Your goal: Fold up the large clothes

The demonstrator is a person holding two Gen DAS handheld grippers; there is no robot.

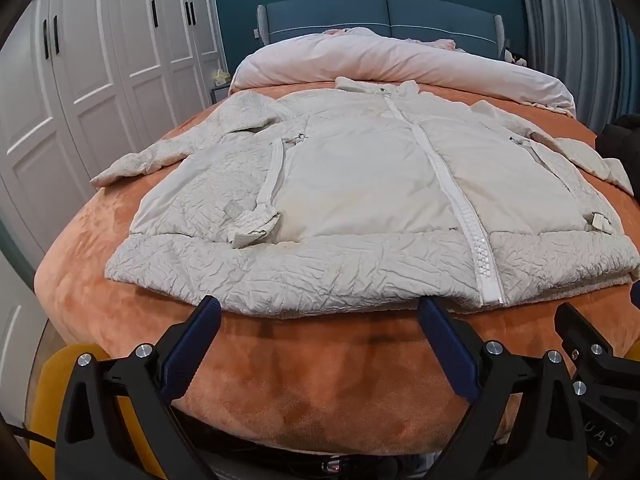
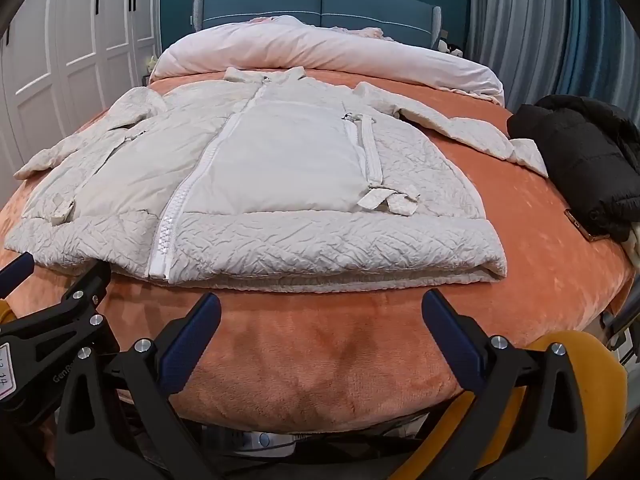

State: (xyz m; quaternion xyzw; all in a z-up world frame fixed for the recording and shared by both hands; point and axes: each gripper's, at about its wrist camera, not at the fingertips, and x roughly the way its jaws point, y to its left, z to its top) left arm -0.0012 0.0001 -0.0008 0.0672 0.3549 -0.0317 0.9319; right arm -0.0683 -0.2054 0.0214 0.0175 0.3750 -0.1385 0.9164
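Note:
A large cream padded jacket [image 1: 352,184] lies flat and zipped on the orange bedspread [image 1: 304,376], collar toward the headboard, both sleeves spread sideways. Its hem runs along the near edge of the bed. My left gripper [image 1: 318,314] hovers open just short of the hem's left half, its blue pads wide apart with nothing between them. In the right wrist view the same jacket [image 2: 280,168] fills the middle. My right gripper [image 2: 320,308] is open too, a short way before the hem's right half, empty. The left gripper's fingers [image 2: 80,280] show at the lower left there.
A rolled pink duvet [image 1: 400,64] lies across the head of the bed before a blue headboard [image 1: 380,12]. A black coat [image 2: 580,160] and a phone [image 2: 584,226] sit on the bed's right side. White wardrobe doors [image 1: 100,80] stand to the left.

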